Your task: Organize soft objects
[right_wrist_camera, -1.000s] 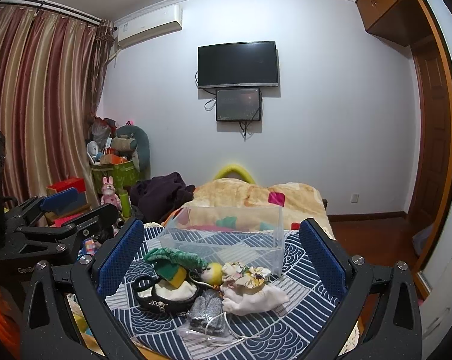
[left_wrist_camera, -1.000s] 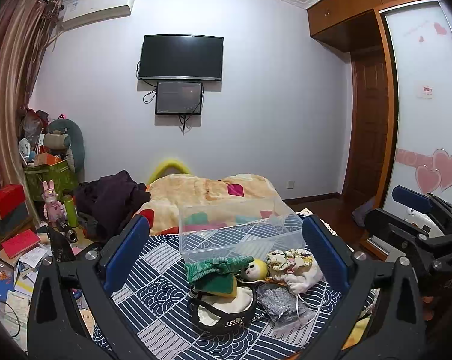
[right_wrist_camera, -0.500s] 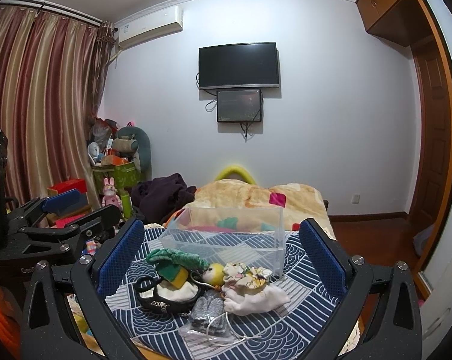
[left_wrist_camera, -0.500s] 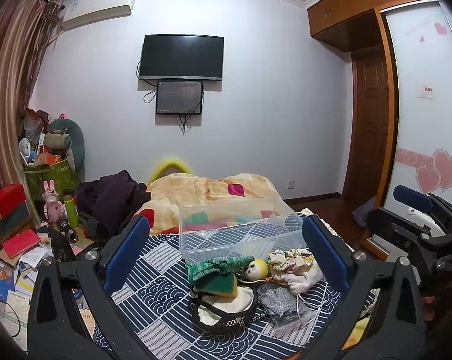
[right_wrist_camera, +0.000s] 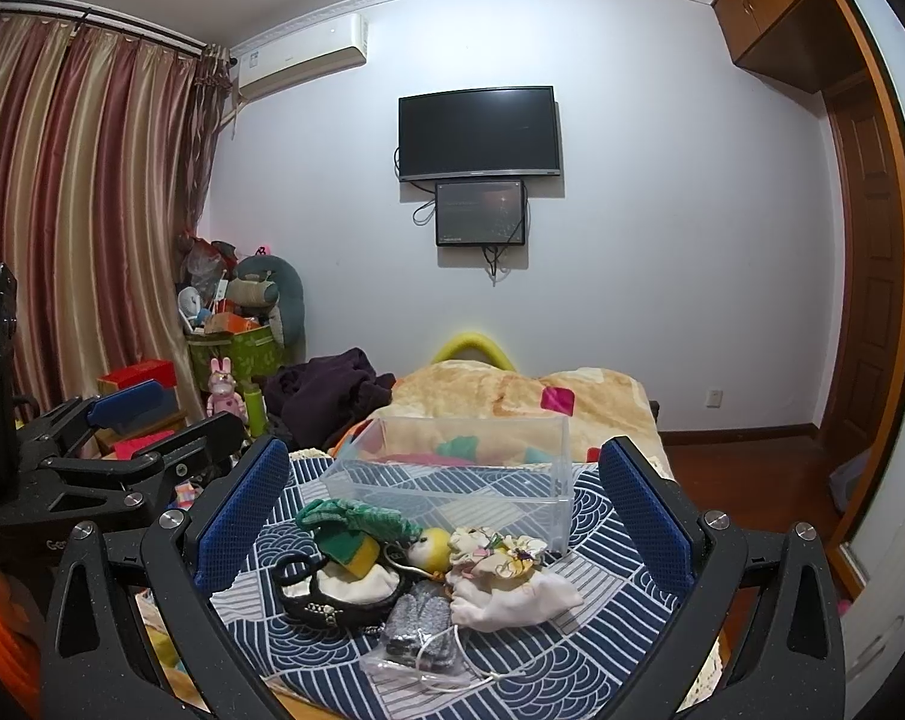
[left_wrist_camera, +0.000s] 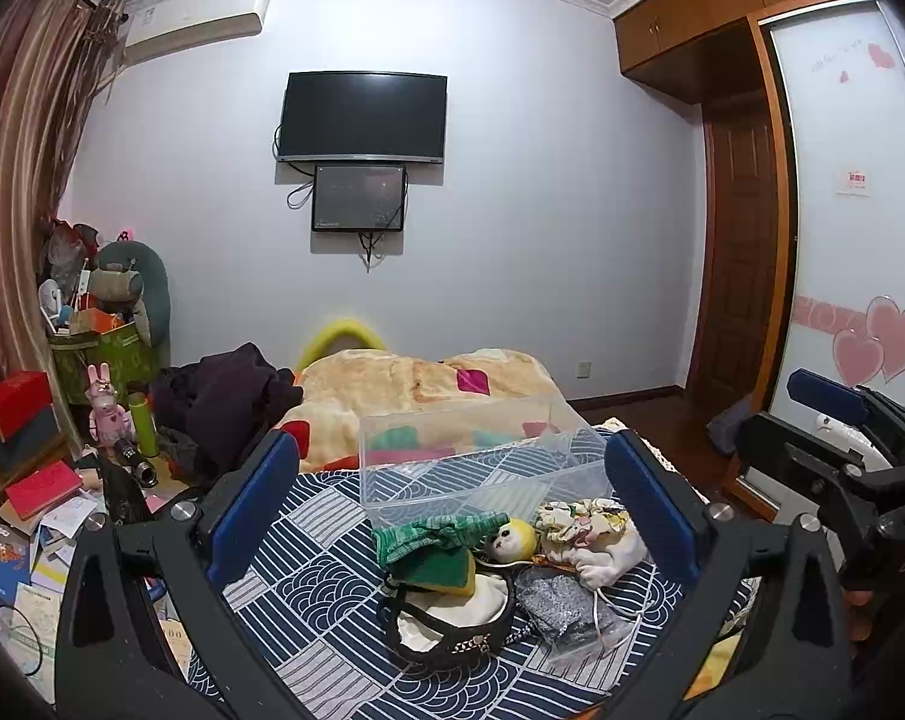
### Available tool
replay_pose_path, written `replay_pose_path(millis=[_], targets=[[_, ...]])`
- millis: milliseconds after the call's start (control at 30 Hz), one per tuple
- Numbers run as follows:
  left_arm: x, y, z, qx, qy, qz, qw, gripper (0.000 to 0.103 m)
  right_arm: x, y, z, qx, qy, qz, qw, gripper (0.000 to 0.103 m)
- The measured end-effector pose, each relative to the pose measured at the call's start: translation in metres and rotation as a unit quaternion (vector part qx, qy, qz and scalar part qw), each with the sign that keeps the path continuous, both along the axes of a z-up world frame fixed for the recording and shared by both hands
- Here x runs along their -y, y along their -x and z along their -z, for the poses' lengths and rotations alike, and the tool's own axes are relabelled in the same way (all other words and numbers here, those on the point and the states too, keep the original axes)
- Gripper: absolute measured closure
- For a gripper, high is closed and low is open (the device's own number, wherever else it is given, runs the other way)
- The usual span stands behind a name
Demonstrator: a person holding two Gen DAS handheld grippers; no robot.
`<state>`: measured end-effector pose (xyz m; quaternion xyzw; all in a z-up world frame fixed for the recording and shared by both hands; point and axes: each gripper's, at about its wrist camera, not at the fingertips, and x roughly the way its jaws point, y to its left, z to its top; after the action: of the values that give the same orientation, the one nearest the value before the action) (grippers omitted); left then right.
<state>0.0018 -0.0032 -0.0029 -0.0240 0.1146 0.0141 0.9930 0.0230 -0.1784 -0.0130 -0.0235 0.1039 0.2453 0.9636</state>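
A heap of soft things lies on a blue patterned cloth (left_wrist_camera: 308, 546) (right_wrist_camera: 602, 630): a green knit piece (left_wrist_camera: 434, 537) (right_wrist_camera: 356, 516) over a green and yellow sponge (right_wrist_camera: 356, 549), a small yellow-headed doll (left_wrist_camera: 512, 537) (right_wrist_camera: 431, 543), a floral cloth on a white pouch (left_wrist_camera: 596, 531) (right_wrist_camera: 506, 576), a grey glittery bag (left_wrist_camera: 557, 597) (right_wrist_camera: 419, 621) and a black-rimmed cream pouch (left_wrist_camera: 452, 612) (right_wrist_camera: 338, 588). A clear plastic box (left_wrist_camera: 476, 456) (right_wrist_camera: 458, 480) stands just behind them. My left gripper (left_wrist_camera: 446, 492) and right gripper (right_wrist_camera: 440, 498) are both open and empty, held back from the heap.
A bed with an orange blanket (left_wrist_camera: 416, 384) lies behind the box. Dark clothes (left_wrist_camera: 224, 402), boxes, books and toys (left_wrist_camera: 104, 402) crowd the left side. A wooden door (left_wrist_camera: 740, 252) and wardrobe are at the right. Each gripper shows in the other's view (left_wrist_camera: 842, 456) (right_wrist_camera: 110, 456).
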Motion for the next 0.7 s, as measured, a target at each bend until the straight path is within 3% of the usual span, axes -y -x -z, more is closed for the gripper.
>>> replay_pose_path(millis=[700], targets=[[0.0002, 0.0043, -0.0062, 0.006, -0.002, 0.004, 1.0, 0.0, 0.0003, -0.0005, -0.0003, 0.001, -0.002, 0.0, 1.0, 0.0]])
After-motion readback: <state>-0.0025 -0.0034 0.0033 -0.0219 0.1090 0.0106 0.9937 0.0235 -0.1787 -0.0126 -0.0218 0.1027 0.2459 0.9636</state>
